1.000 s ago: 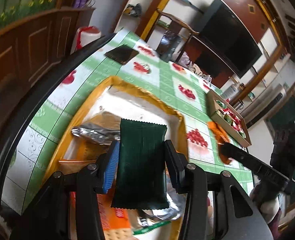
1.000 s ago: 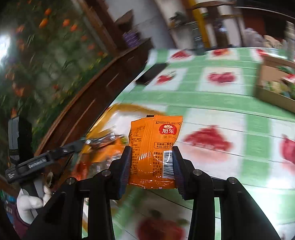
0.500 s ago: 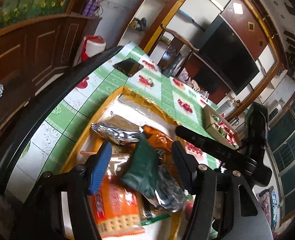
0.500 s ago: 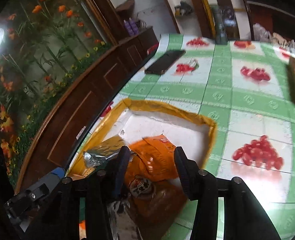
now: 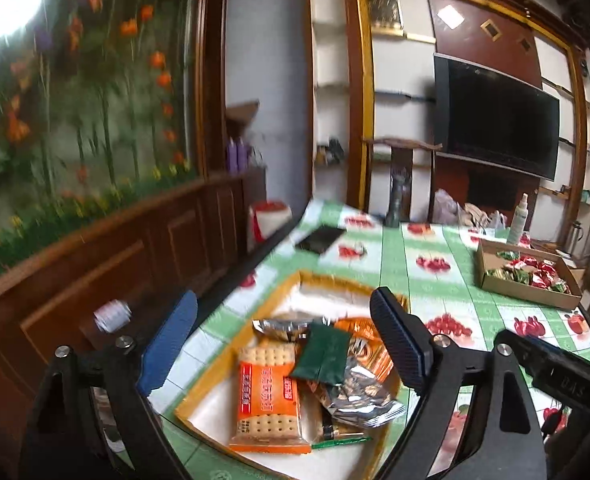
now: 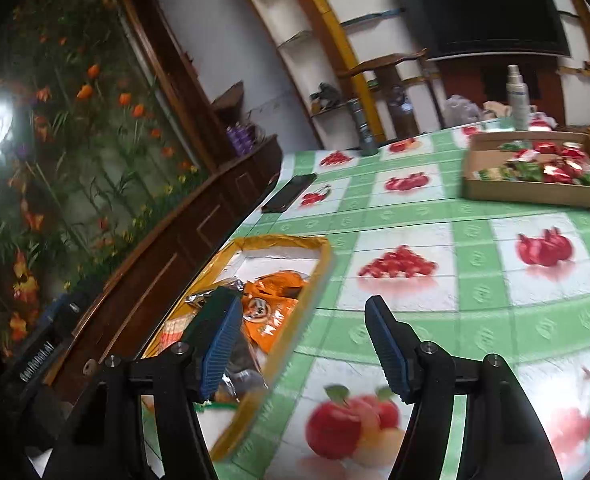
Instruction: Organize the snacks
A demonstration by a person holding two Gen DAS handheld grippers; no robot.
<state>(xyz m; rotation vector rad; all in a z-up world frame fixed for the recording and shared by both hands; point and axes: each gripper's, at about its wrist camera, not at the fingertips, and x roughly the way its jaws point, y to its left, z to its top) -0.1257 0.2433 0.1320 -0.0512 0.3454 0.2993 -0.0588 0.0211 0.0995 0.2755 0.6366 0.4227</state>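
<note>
A yellow-rimmed tray near the table's left edge holds a pile of snacks. On the pile lie a dark green packet, an orange cracker pack, silver foil packs and an orange pouch. My left gripper hangs above the tray, its jaws opening, nothing pressed between them. My right gripper hovers at the tray's right rim over the tablecloth, jaws opening and empty. The right gripper's body shows at the left wrist view's right edge.
A cardboard box of red and green wrapped sweets stands at the far right. A black phone lies beyond the tray. A spray bottle and a wooden chair are at the far side. Dark wooden cabinets run along the left.
The left gripper let go of the green packet, which now lies on the pile, and drew back and up. The right gripper released the orange pouch into the tray and moved right.
</note>
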